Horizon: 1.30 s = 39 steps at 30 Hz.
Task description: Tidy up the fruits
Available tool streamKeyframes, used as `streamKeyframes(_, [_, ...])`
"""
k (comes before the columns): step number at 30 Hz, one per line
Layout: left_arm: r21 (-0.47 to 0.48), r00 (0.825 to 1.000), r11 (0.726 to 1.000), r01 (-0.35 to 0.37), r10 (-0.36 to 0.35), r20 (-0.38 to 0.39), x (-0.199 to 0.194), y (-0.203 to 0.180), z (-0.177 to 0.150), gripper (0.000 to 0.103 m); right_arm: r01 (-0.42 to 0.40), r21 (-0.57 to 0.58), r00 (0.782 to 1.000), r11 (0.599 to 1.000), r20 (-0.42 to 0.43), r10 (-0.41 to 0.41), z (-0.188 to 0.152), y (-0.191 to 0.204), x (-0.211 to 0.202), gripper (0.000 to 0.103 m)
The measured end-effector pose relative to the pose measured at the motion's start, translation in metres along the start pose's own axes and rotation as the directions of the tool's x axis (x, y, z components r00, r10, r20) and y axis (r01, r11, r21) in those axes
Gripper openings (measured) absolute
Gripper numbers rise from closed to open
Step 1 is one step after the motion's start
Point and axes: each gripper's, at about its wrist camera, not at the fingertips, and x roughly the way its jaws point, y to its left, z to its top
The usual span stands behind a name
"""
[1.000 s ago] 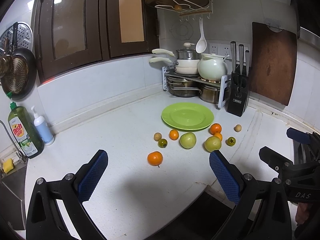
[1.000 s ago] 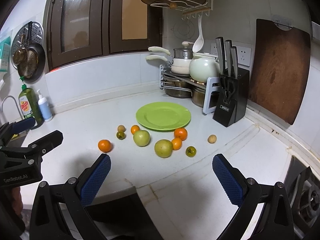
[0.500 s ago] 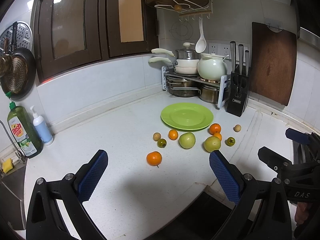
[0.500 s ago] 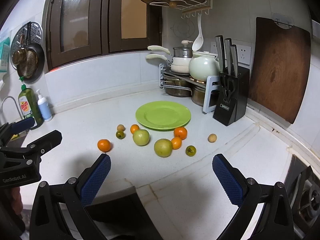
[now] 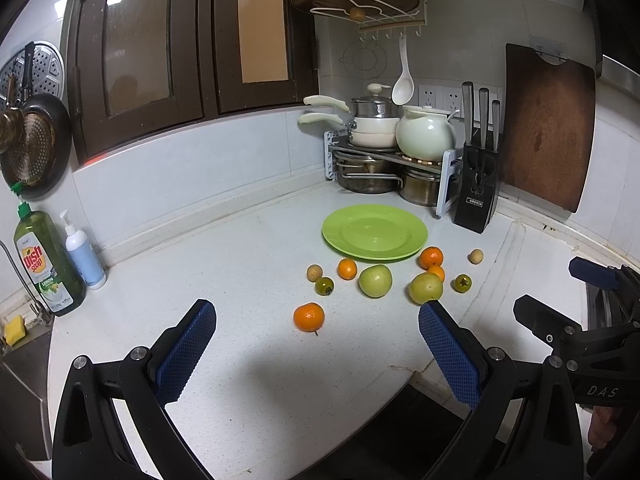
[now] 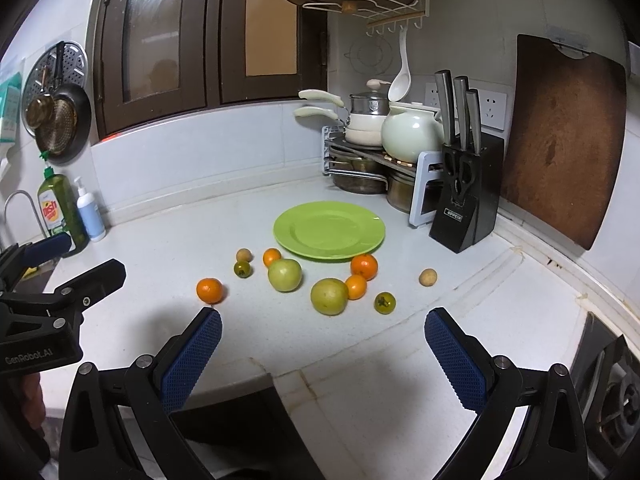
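Both pairs of blue-padded fingers are spread wide with nothing held — the left gripper (image 5: 316, 354) and the right gripper (image 6: 322, 354) are poised low in their frames, short of the fruit. Against a second ago almost nothing is changed; only a slight drift closer is seen, so sorting is judged not yet begun. At frame centre the green plate (image 6: 288, 226) is left bare. Just below it the fruit is counted: four oranges — the nearest orange (image 5: 309, 317) set apart — two green apples (image 6: 285, 275), two small dark-green fruits, two small tan ones.
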Motion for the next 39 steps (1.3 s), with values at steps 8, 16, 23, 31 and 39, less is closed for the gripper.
streamKeyframes(8, [-0.001,1.0,1.0,0.0,0.0,0.001,0.0,-0.001,0.0,0.103,-0.001,-0.001,1.0,1.0,-0.002,0.001,0.001,0.0,0.002,0.102])
streamKeyframes(16, [-0.002,1.0,1.0,0.001,-0.001,-0.002,0.001,0.0,0.0,0.103,-0.004,-0.004,1.0,1.0,-0.01,0.004,0.003,0.001,0.007,0.102])
streamKeyframes(23, [-0.005,1.0,1.0,-0.003,0.002,-0.016,0.009,0.005,-0.001,0.103,-0.007,-0.005,1.0,1.0,-0.023,0.007,0.006,0.003,0.016,0.102])
streamKeyframes(31, [0.002,0.999,1.0,-0.003,0.003,-0.04,0.034,0.015,-0.001,0.103,0.002,-0.003,1.0,1.0,-0.028,-0.003,0.01,0.007,0.033,0.102])
streamKeyframes(39, [0.013,0.998,1.0,0.001,0.0,-0.061,0.064,0.027,0.001,0.103,0.016,0.007,0.998,1.0,-0.064,-0.015,0.014,0.011,0.063,0.102])
